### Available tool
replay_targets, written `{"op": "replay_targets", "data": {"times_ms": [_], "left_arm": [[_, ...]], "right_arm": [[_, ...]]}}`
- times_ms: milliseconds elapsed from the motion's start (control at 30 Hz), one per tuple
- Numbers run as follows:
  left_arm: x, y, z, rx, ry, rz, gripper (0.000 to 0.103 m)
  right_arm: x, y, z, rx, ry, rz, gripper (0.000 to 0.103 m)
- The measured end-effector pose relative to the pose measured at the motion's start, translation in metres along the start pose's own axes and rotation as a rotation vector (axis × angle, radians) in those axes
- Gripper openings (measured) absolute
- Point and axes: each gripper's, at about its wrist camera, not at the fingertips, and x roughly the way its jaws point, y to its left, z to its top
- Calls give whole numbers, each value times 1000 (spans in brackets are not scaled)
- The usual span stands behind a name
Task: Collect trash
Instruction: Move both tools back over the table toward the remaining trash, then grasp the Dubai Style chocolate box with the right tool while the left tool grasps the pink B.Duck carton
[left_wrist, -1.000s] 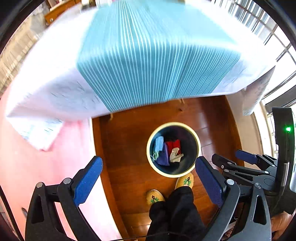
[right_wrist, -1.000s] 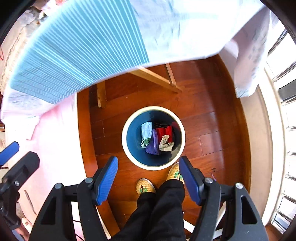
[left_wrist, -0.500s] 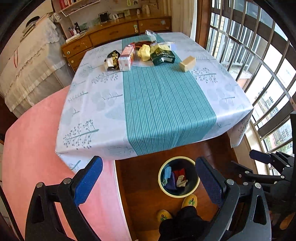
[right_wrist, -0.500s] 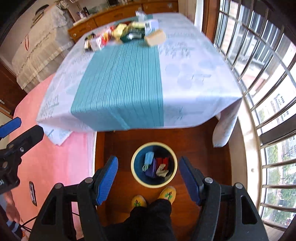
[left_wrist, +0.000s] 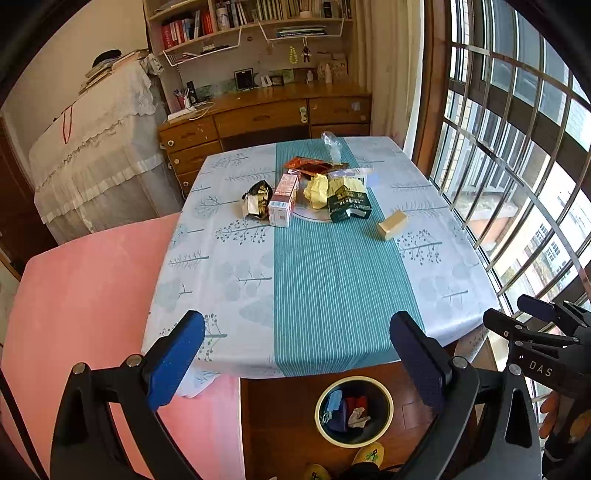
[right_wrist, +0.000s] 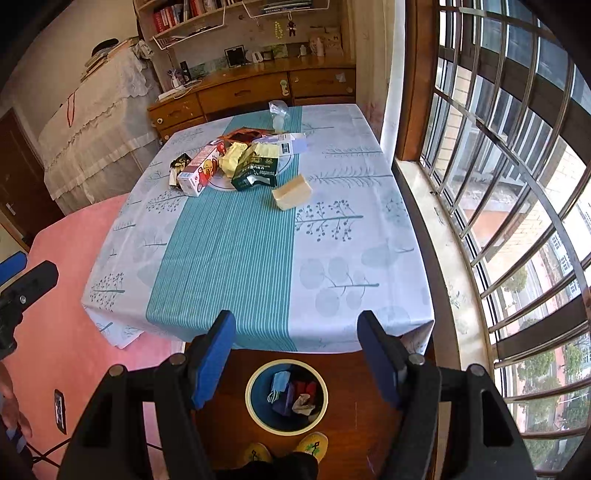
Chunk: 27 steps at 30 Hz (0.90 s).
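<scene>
Table (left_wrist: 332, 280) mid-frame, litter heap (left_wrist: 314, 192) upper centre | left gripper (left_wrist: 295, 354), right gripper (right_wrist: 295, 354) gaping, empty | risk: wide grab drags cloth, scatters wrappers away from bin (right_wrist: 255, 410)

Both my black two-finger grippers with blue pads are angled downward, nothing between the pads. Left gripper (left_wrist: 297, 363): jaws spread wide. Right gripper (right_wrist: 297, 363): jaws spread wide too. My black-trousered legs (right_wrist: 280, 469) and yellow slippers (right_wrist: 314, 445) sit below the fingertips.
</scene>
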Motion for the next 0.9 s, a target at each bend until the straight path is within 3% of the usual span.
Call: {"op": "replay_targets", "data": {"times_ms": [300, 467, 667, 900], "left_arm": [[14, 5, 28, -69, 17, 55, 99], [40, 18, 48, -84, 41, 40, 99], [97, 38, 88, -75, 87, -32, 99], [196, 61, 145, -55, 242, -195, 94]], "right_arm": [[14, -9, 38, -18, -5, 46, 69], [32, -1, 61, -26, -1, 72, 69], [61, 14, 96, -14, 5, 66, 69], [113, 38, 157, 45, 41, 21, 75]]}}
